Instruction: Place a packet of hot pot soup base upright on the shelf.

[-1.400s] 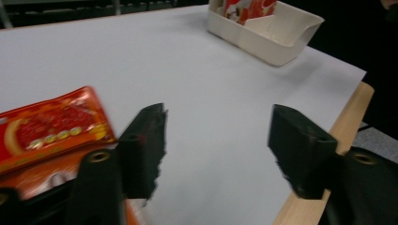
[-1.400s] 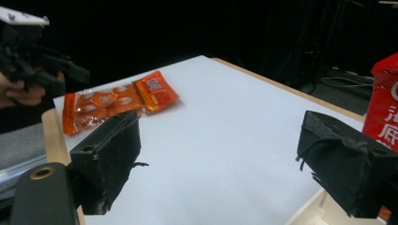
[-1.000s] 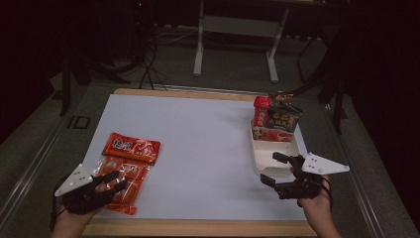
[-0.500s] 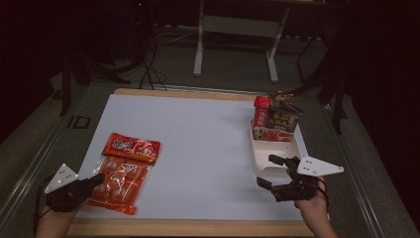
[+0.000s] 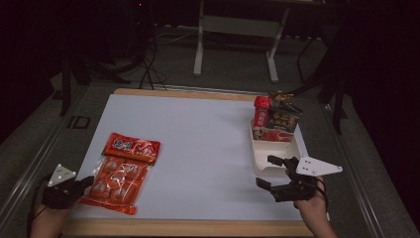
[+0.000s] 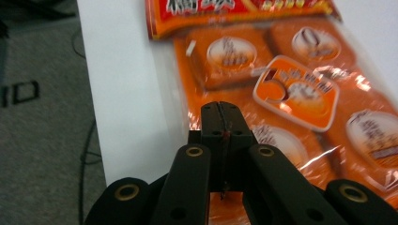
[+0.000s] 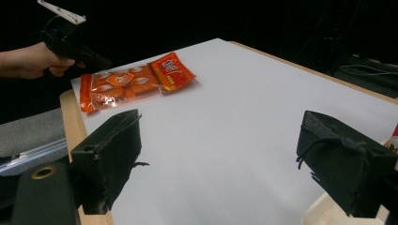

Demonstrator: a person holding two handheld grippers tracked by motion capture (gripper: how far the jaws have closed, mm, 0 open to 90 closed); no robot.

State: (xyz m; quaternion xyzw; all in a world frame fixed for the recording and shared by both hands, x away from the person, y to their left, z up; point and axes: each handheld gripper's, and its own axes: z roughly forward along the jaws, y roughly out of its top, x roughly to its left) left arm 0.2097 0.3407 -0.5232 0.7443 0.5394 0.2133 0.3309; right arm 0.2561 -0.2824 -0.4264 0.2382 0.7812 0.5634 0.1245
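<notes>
Now My Left Claw Is Clenched at the Snack Bag's Edge

Down at the near left corner of the worktop (image 5: 208, 148), my left claw (image 5: 88, 181) sits against the left edge of the orange snack bag (image 5: 121, 173). Its jaws have just been closing, and in the left gripper view they stand pressed together, tip to tip, with a thin sliver of the bag's clear film caught in the seam between them. So my left claw (image 6: 220, 112) is clenched on the wrapper's edge, and the bag (image 6: 281, 89) spreads out beyond the tips, its small round cakes showing through the plastic.

That bag lies flat near the worktop's left edge, its red header (image 5: 131, 147) pointing toward the far side and its lower end close to the near edge.

My right claw (image 5: 270, 172) hovers at the near right corner, released, both jaws spread wide with nothing between them; the right gripper view shows bare white surface in the gap. Just beyond it sits a white tray (image 5: 265, 163) along the right edge, with a red pack (image 5: 261, 111) and a dark pack (image 5: 282, 119) standing at its far end.
</notes>
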